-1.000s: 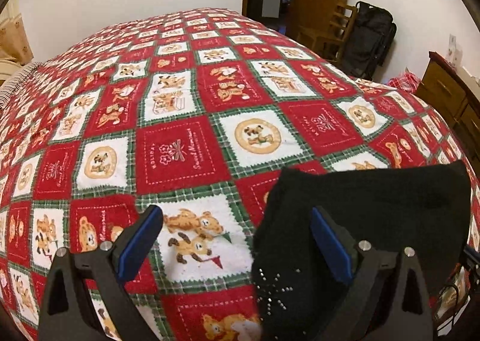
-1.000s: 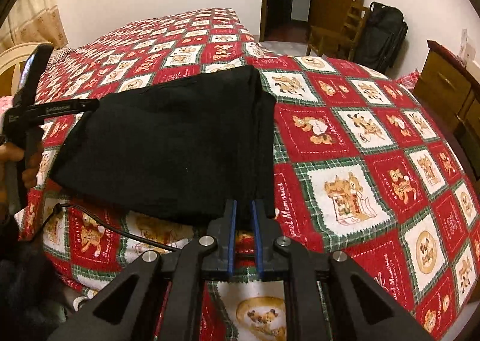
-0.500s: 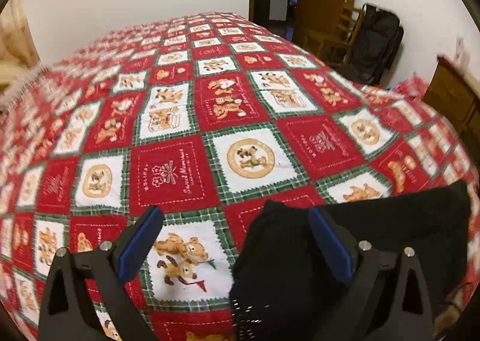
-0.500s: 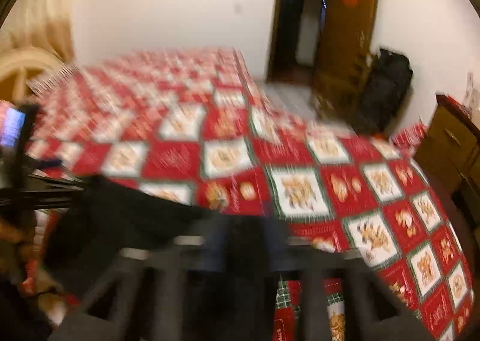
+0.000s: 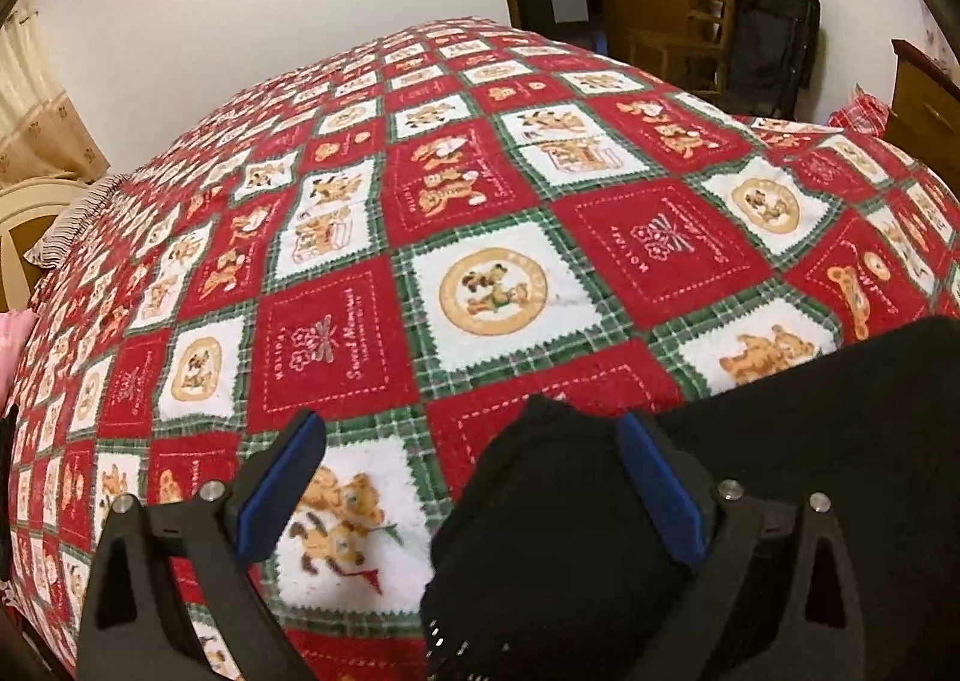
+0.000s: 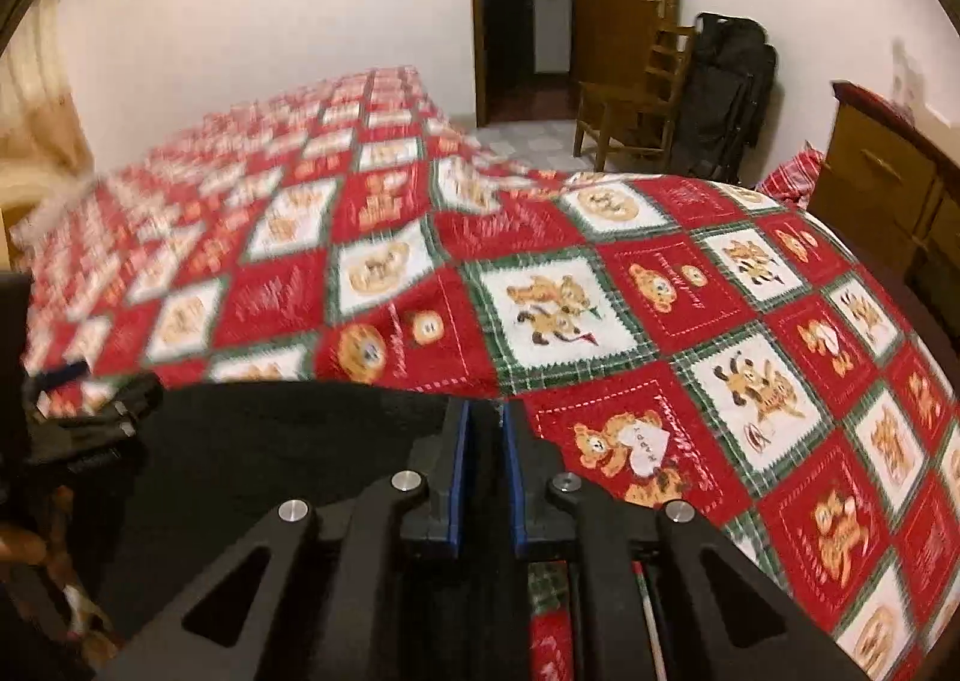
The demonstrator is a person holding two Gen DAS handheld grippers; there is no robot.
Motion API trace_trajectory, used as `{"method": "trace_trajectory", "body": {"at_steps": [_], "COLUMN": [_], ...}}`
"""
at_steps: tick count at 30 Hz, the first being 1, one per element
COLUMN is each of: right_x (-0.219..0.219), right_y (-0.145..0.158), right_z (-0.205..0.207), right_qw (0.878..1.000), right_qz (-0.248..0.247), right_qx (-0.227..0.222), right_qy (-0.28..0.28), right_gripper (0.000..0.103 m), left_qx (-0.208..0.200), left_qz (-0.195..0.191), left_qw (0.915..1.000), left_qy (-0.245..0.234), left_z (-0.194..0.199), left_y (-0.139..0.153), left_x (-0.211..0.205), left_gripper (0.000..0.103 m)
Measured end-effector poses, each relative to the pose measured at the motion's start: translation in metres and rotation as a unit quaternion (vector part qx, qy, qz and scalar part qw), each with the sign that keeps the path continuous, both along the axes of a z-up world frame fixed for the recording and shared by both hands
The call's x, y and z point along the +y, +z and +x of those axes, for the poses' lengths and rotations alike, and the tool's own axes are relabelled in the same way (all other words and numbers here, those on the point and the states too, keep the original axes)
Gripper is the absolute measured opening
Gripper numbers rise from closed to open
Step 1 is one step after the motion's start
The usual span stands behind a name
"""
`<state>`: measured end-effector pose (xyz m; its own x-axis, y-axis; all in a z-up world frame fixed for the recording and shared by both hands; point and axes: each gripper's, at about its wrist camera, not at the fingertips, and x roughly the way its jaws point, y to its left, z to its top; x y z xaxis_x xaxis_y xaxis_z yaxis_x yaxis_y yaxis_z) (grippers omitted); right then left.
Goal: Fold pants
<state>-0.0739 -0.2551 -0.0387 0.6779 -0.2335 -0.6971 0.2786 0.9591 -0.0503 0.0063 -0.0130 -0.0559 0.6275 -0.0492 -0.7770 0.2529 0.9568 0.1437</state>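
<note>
The black pants (image 5: pixel 570 531) lie on the red patchwork quilt (image 5: pixel 480 201) at the near edge of the bed. My left gripper (image 5: pixel 471 465) is open above them. A bunched fold of the pants sits between its blue pads (image 5: pixel 660 495), against the right one, and is not pinched. In the right wrist view my right gripper (image 6: pixel 485 417) is shut on the edge of the pants (image 6: pixel 270 453), which spread out to the left of it. The left gripper's black frame (image 6: pixel 84 405) shows blurred at that view's left edge.
The quilt (image 6: pixel 660 291) covers the whole bed. A wooden chair (image 6: pixel 636 105) and a black bag (image 6: pixel 726 93) stand by the open door beyond the far corner. A wooden dresser (image 6: pixel 888 201) is close on the right. A striped pillow (image 5: pixel 72 219) lies at the left.
The right gripper, still shut on the pants' edge, has moved with it, so the pants fill only the lower left of its view. In the left view the pants have slid lower.
</note>
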Motion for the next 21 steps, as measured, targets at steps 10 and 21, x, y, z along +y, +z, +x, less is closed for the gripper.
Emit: {"method": "trace_trajectory", "body": {"at_steps": [10, 21], "right_x": [0.047, 0.018], "right_y": [-0.004, -0.018], "right_z": [-0.068, -0.087], "right_qw": [0.993, 0.999], "right_qz": [-0.084, -0.015], "right_qx": [0.000, -0.015], "right_qy": [0.080, 0.042], "right_gripper": [0.014, 0.030], "left_qx": [-0.032, -0.077], "left_qz": [0.018, 0.016], "left_qw": [0.9992, 0.9968], "left_qy": [-0.017, -0.018], "left_z": [-0.031, -0.038], "left_y": [0.007, -0.005], "left_x": [0.002, 0.000], "left_gripper": [0.100, 0.103]}}
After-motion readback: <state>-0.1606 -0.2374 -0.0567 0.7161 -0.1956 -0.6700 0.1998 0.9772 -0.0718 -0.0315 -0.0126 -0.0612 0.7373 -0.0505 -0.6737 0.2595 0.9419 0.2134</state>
